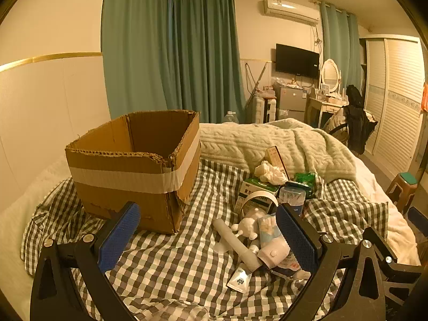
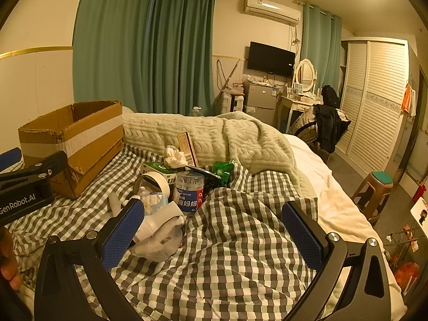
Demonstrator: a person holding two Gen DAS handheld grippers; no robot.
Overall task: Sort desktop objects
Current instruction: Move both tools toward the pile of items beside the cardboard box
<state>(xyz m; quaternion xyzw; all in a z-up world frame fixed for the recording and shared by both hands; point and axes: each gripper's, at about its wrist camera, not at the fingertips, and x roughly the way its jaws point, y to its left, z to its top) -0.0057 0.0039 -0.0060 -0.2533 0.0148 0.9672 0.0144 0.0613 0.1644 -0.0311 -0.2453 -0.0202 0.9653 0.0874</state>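
Note:
An open cardboard box (image 1: 139, 168) with a tape band stands on the checked cloth (image 1: 171, 262) at the left. To its right lies a heap of small items: a white tube-shaped bottle (image 1: 236, 243), a toothpaste tube (image 1: 239, 281), a tape roll (image 1: 258, 200), a cotton-swab jar (image 2: 190, 192), a medicine carton (image 1: 254, 187), crumpled tissue (image 1: 270, 172) and a green packet (image 2: 223, 169). My left gripper (image 1: 208, 227) hovers open over the cloth, the heap by its right finger. My right gripper (image 2: 212, 227) is open above a cloth fold, nothing between its pads.
A knitted cream blanket (image 2: 214, 139) lies behind the heap. The bed's right edge drops to the floor, where a stool (image 2: 373, 192) stands. The left gripper's body (image 2: 29, 184) shows at the right wrist view's left edge, with a person's fingers (image 2: 9, 262) below it.

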